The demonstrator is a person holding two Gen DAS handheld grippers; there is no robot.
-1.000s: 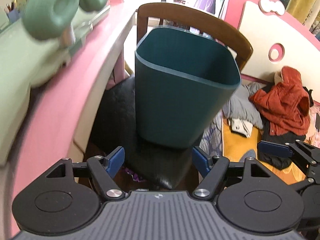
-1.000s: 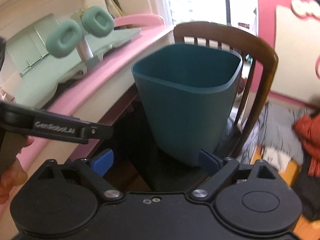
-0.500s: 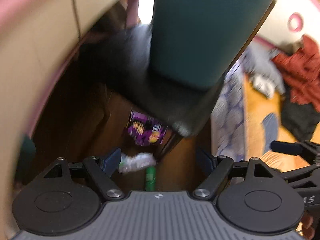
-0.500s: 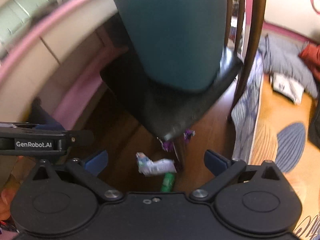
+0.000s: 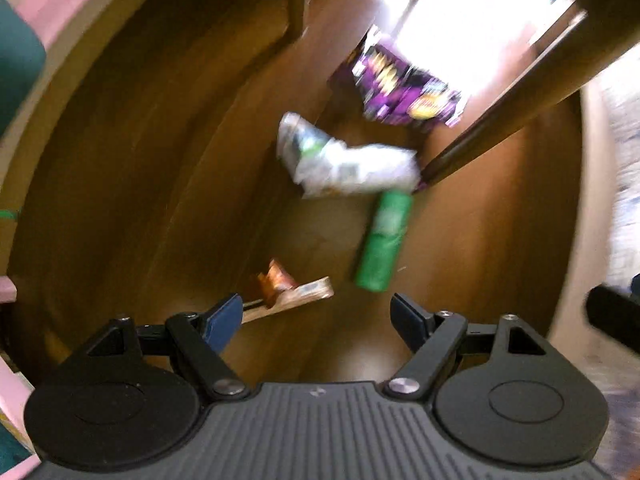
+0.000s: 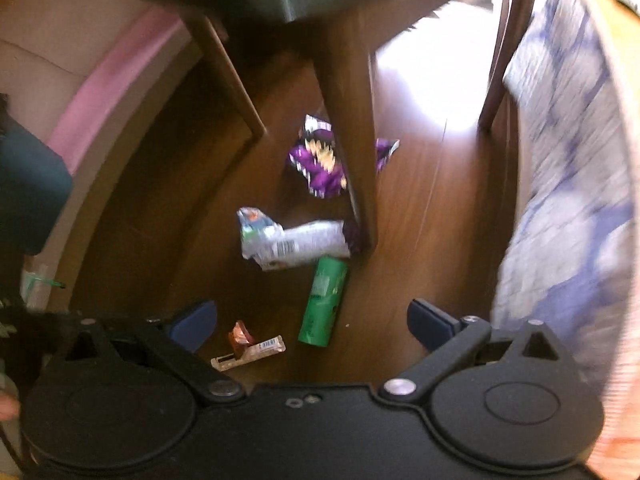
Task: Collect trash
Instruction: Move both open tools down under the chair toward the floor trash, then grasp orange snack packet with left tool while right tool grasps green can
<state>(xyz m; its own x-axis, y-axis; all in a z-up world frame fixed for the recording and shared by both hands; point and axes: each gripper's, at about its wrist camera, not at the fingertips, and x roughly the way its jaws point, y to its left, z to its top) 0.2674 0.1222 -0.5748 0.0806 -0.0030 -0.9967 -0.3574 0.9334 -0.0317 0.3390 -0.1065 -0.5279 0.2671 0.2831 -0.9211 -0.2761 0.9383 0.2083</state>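
Note:
Trash lies on the wooden floor under a chair: a purple snack bag [image 5: 404,88] [image 6: 318,164], a crumpled white wrapper [image 5: 348,162] [image 6: 290,240], a green tube [image 5: 382,240] [image 6: 323,300] and a small brown-and-tan wrapper [image 5: 286,290] [image 6: 248,346]. My left gripper [image 5: 318,318] is open and empty, above the small wrapper and the green tube. My right gripper [image 6: 312,320] is open and empty, above the same pieces. Both views are blurred.
Brown chair legs [image 6: 354,148] [image 5: 516,112] stand right by the purple bag and the white wrapper. A pink and beige desk panel [image 6: 100,80] runs along the left. A blue-patterned quilt [image 6: 568,168] hangs at the right.
Both grippers have tilted down from the teal bin on the chair seat to the floor beneath it. The trash pieces are now closer and larger in both views.

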